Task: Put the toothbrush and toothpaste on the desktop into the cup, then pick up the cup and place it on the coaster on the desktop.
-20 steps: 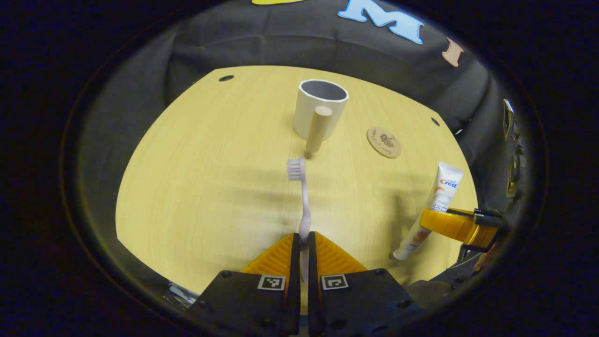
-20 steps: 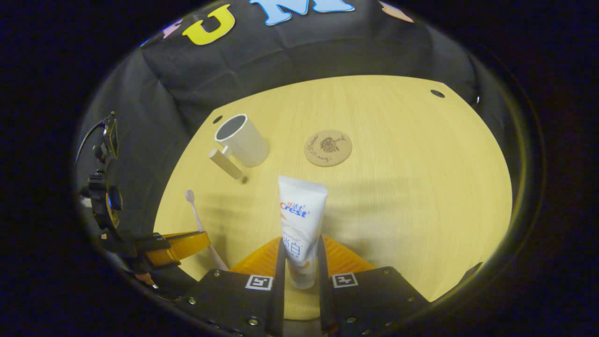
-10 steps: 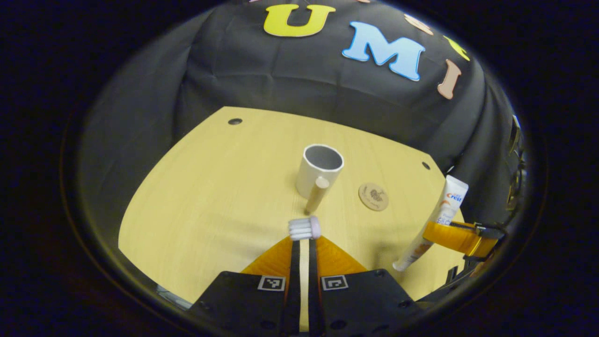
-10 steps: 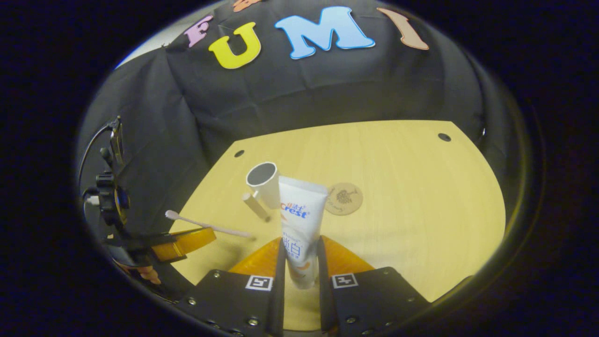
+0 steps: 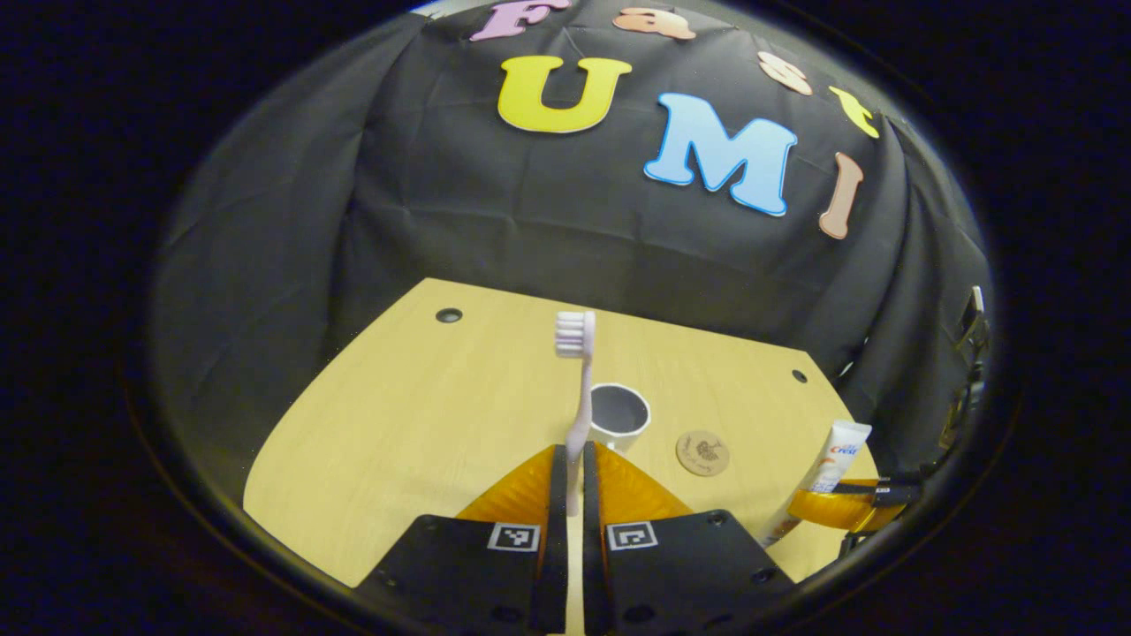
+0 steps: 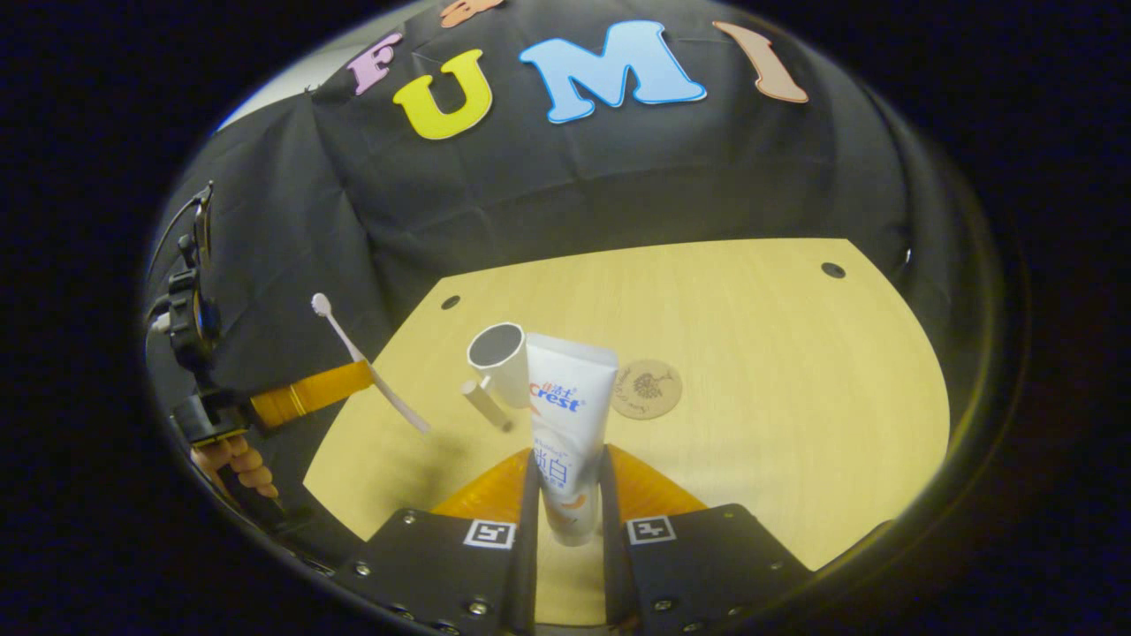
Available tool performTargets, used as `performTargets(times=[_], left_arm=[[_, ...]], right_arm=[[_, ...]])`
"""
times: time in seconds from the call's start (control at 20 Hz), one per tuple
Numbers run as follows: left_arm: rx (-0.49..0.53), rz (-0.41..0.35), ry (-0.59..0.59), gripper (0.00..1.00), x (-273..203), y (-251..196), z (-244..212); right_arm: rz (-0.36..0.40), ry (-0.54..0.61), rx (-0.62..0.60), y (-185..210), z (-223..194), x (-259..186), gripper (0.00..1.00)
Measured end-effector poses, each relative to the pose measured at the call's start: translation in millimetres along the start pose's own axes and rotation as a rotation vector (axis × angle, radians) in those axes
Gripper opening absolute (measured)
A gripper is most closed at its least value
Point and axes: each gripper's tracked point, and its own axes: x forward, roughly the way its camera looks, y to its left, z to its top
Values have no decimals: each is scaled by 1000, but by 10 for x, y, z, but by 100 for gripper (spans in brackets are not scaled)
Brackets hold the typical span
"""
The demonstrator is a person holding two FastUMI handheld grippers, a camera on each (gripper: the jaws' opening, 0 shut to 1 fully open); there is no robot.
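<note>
My left gripper is shut on a pale pink toothbrush, held above the table with its bristled head pointing up and away. Behind the brush stands the white cup, its mouth open. The round cork coaster lies to the cup's right. My right gripper is shut on a white toothpaste tube, crimped end forward, also lifted off the table. In the right gripper view the cup with its wooden handle sits just left of the tube, the coaster to the right. The left gripper and toothbrush appear at the left.
The wooden desktop has small round holes at its far corners. Black cloth walls close it in at the back and sides. A hand holds the left gripper's handle. The right gripper with the tube shows at the right of the left gripper view.
Both grippers have risen and tilted back from the table with their loads. The toothbrush has swung from lying forward to pointing upward, now lined up in front of the cup.
</note>
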Motion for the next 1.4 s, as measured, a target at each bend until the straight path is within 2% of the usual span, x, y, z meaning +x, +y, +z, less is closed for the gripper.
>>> performTargets(times=[0.45,0.7,0.9,1.05,1.25,1.4], left_arm=[[30,-62,-155,13,274,-217,745],[47,-124,-192,13,550,-457,861],[39,-166,-175,13,851,-596,810],[16,-183,-121,13,1088,-612,648],[-35,-185,-30,13,1366,-535,395],[-23,-171,4,13,1488,-508,265]], right_arm=[[-35,12,16,-75,65,61,31],[-56,19,36,-164,104,146,31],[-77,30,46,-244,105,216,31],[-82,46,59,-265,94,280,31],[-76,56,73,-233,114,341,31],[-67,63,84,-211,120,381,31]])
